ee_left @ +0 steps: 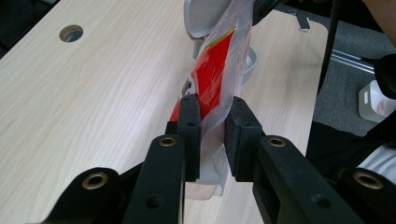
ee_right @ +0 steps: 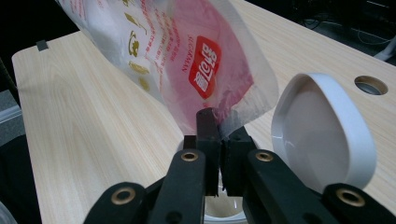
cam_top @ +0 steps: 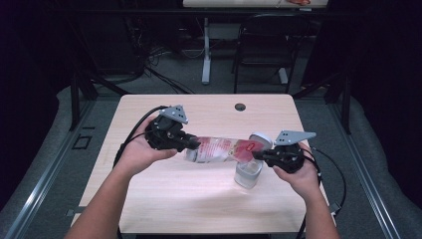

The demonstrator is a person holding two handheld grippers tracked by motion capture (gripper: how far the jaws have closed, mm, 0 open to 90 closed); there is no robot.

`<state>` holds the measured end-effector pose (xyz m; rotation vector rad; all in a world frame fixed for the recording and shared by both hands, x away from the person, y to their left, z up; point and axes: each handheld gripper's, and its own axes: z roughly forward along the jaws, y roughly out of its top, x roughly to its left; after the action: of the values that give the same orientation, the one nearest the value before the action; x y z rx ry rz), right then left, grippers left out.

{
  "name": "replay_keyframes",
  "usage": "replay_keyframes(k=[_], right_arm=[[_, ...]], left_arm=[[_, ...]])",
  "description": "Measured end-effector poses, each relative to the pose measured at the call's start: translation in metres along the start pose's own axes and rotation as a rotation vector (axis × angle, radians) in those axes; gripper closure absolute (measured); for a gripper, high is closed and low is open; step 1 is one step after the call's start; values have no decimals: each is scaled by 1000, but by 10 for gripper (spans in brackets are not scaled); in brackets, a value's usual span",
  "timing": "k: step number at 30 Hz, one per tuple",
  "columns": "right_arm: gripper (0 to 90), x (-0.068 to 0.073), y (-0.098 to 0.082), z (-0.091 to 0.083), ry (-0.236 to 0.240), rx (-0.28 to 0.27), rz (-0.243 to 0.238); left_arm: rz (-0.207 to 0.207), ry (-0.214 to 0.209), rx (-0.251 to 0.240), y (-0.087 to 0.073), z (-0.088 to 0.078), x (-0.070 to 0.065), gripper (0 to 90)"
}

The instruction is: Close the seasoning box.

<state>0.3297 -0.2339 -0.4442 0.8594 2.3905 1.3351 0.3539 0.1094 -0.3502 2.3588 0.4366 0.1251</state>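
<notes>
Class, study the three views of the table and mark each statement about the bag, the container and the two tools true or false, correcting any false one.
1. The left tool is shut on the plastic bag. True.
2. The right tool hangs free of the bag. False: it pinches the bag's other end.
3. The container has its lid flipped open. True.
4. The bag lies flat on the table. False: it is held up between both tools, over the container.
</notes>
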Motion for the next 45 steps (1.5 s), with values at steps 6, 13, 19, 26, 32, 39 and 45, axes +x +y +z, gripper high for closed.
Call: replay_keyframes(k=[6,13,19,26,32,39,45], right_arm=[[876,-1,-2,-4,-8,-2,6],[874,-3,-5,-4,-11,-8,12],[880,-3,-4,-3,-12,-8,10],[883,-3,-5,-3,-10,-9,11],[886,-4,-5,-3,-8,-8,11],[886,-4,-5,-3,-4,-8,13],[887,-5,-6,-3,-3,-10,18]], left_arm=[[6,-4,-4,4,1,-1,780],[7,-10,-8,6,2,0,778],[2,-14,-8,5,3,1,778],[-1,-16,-10,6,3,2,777],[-5,-17,-13,6,3,2,775],[0,-17,-9,7,3,2,775],[-4,-19,-12,9,3,1,774]])
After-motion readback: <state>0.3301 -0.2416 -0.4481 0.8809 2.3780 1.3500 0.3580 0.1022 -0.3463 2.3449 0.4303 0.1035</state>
